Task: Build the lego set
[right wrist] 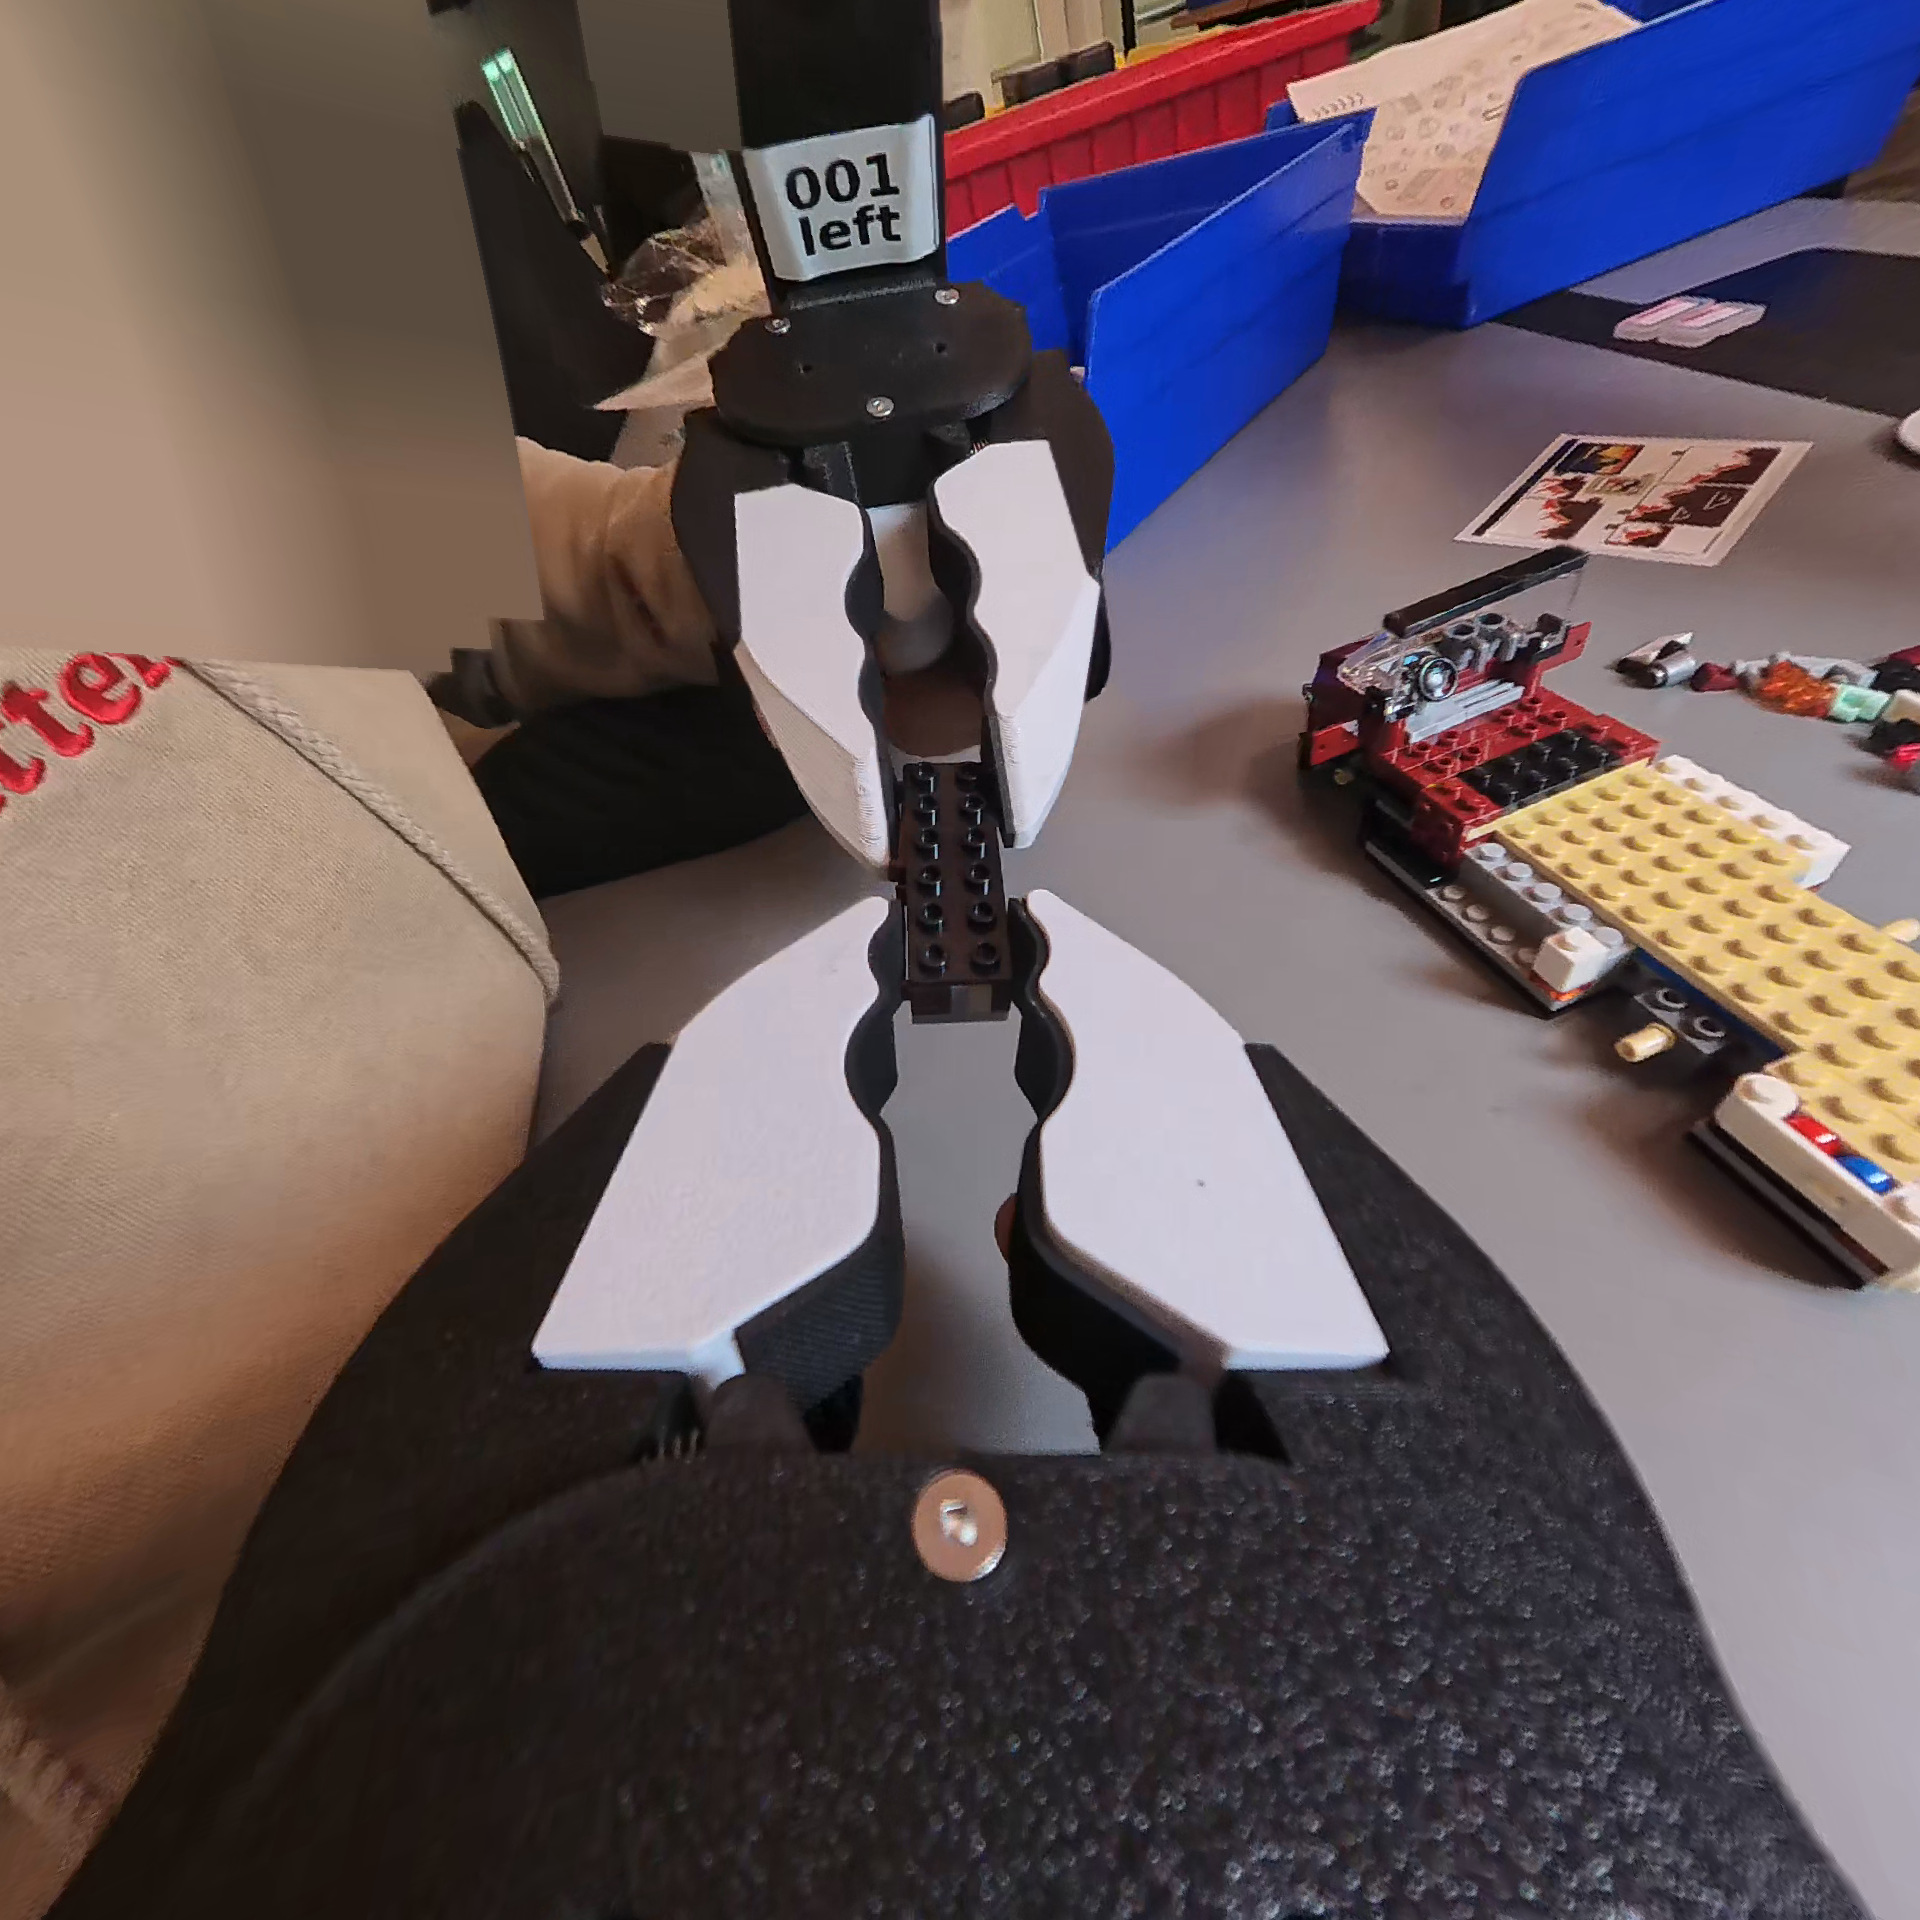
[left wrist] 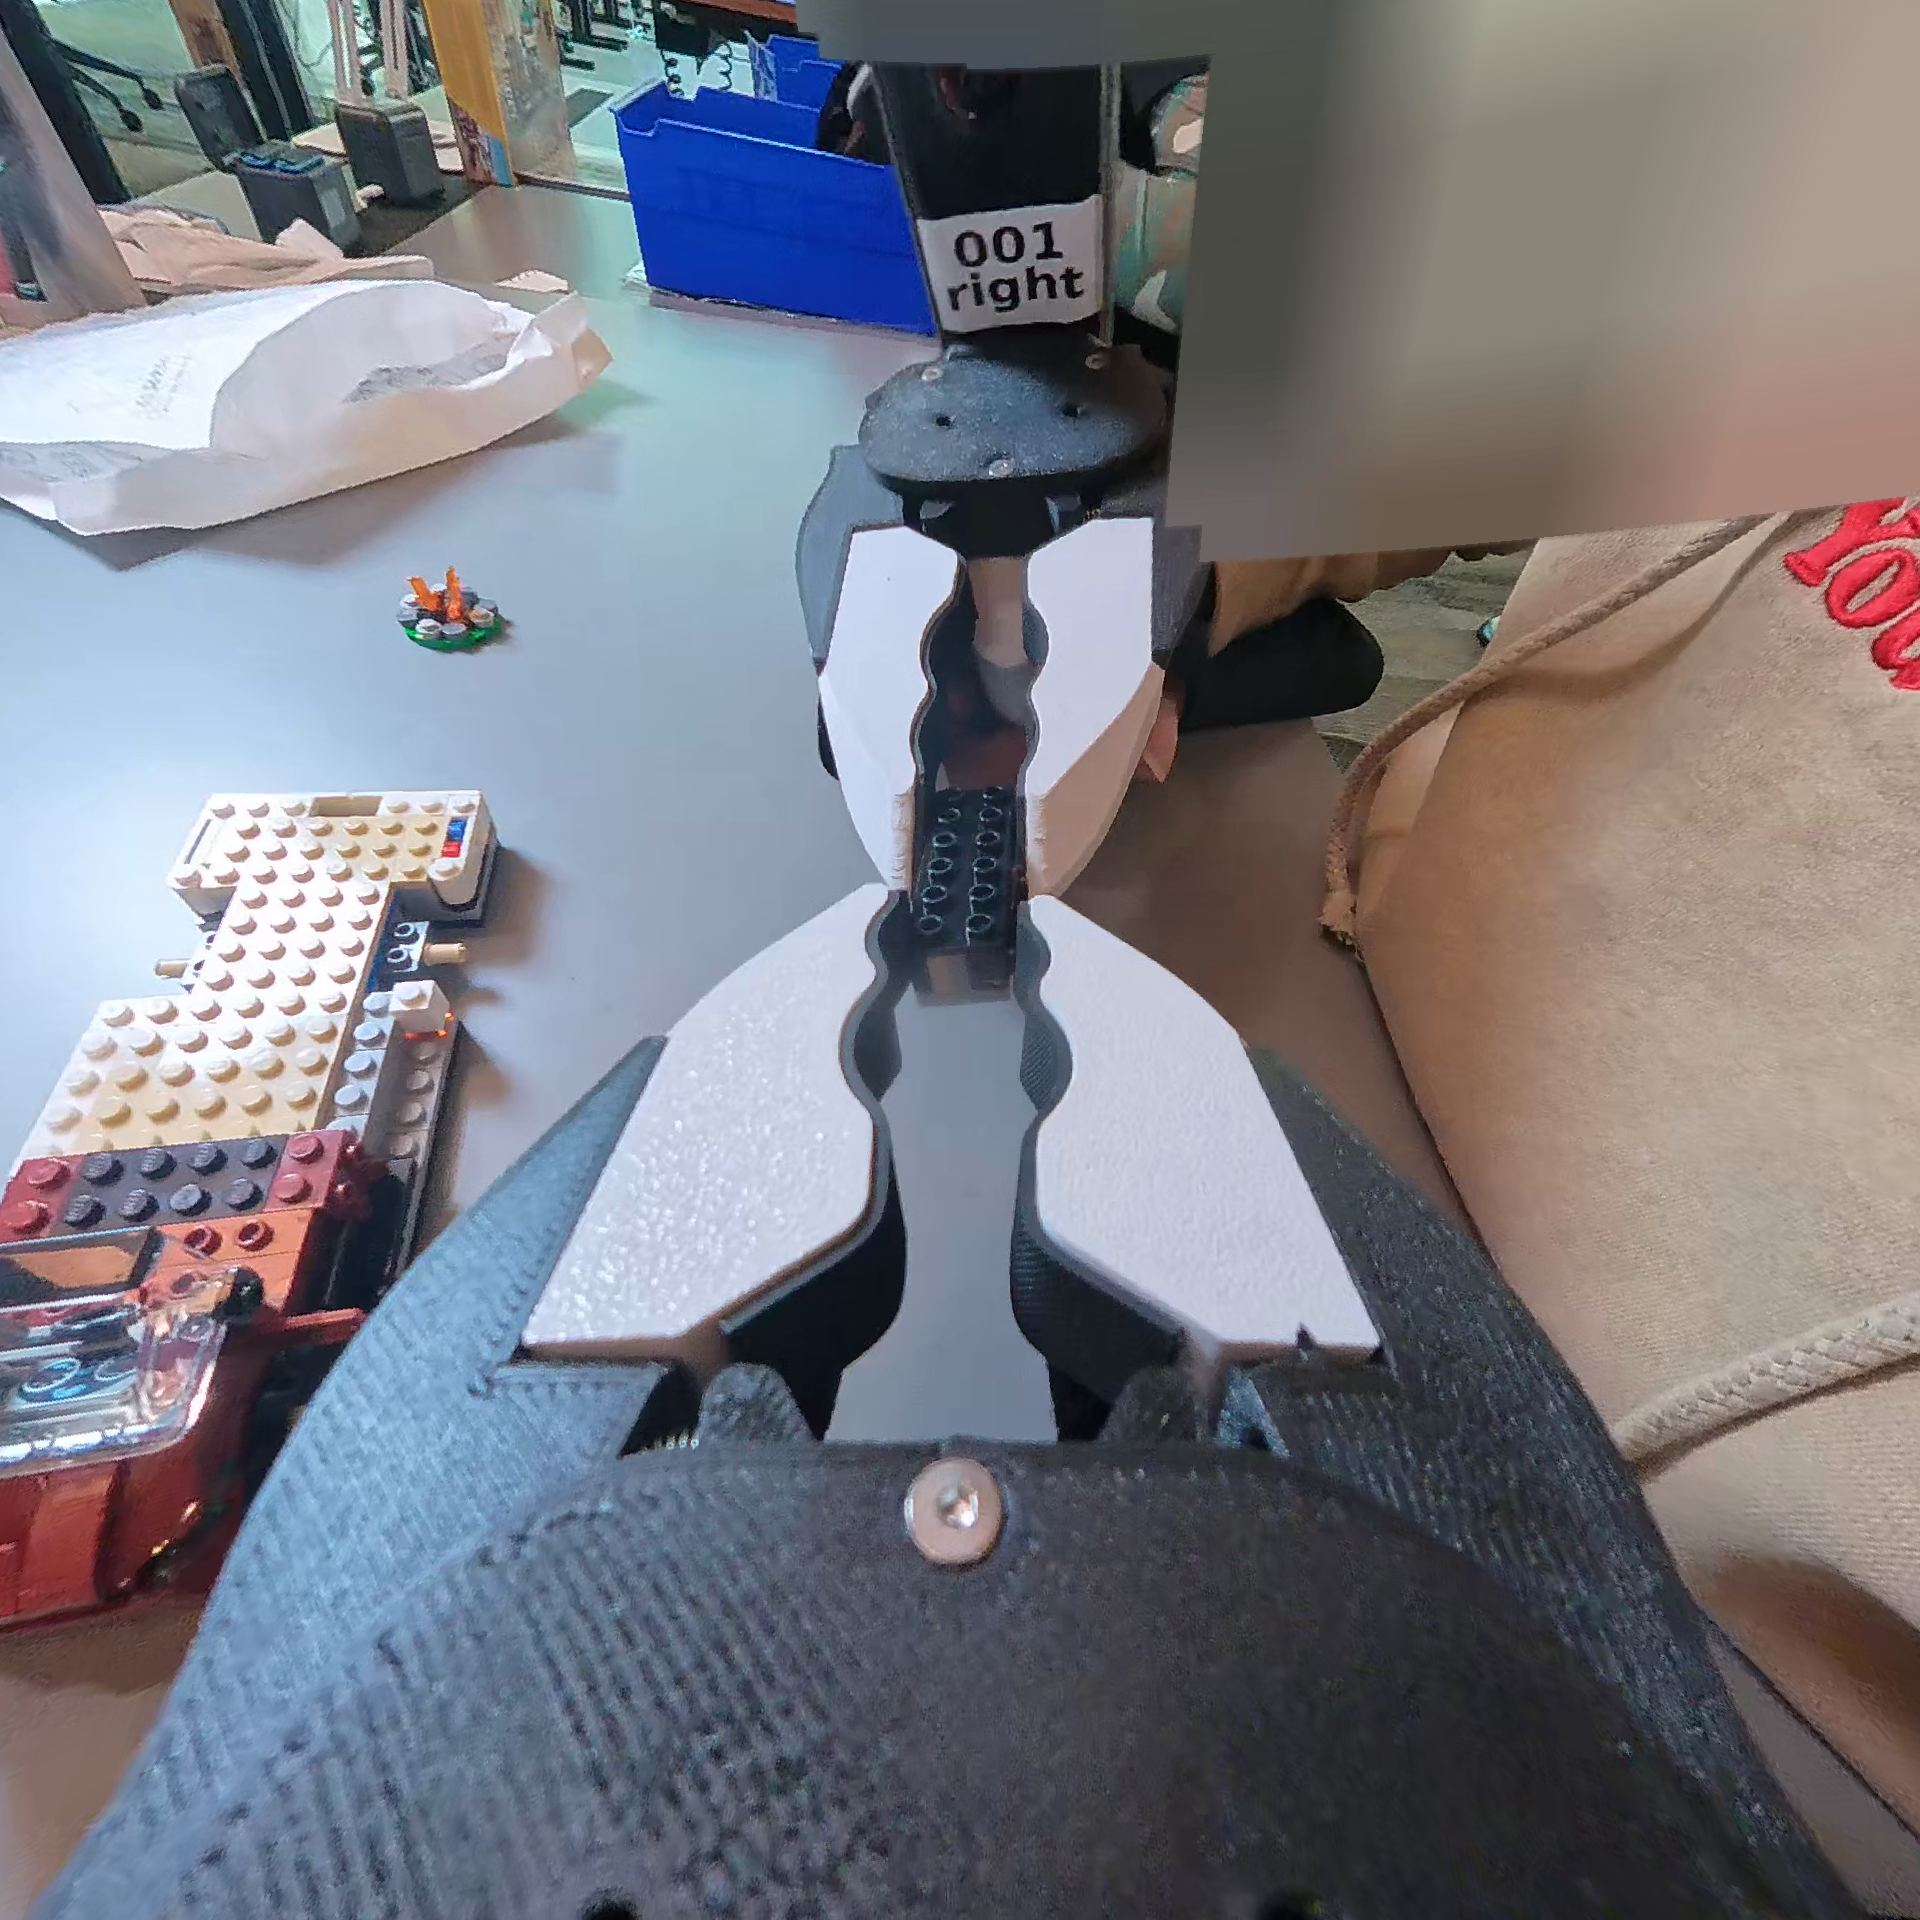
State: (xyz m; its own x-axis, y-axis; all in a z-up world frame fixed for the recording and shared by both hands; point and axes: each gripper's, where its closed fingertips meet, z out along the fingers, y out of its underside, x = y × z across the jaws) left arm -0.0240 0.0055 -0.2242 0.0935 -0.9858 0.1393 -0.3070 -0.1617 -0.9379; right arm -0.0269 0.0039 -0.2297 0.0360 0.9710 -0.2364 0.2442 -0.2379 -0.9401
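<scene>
Black studded brick (right wrist: 954,894) — long, two studs wide — is suspended above the grey table (left wrist: 665,644), bridging both grippers. Right gripper (right wrist: 954,961) clamps its near end; left gripper (left wrist: 958,940) clamps the opposite end, pads apparently pressing, though shadow obscures contact. Long axis runs gripper to gripper, studs up. Judged light, rigid, smooth-sided — best held across the narrow width.

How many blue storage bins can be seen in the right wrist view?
3: one blue bin behind the left gripper, a low one behind it, one at top right holding paper sheets. More may be hidden.
</scene>
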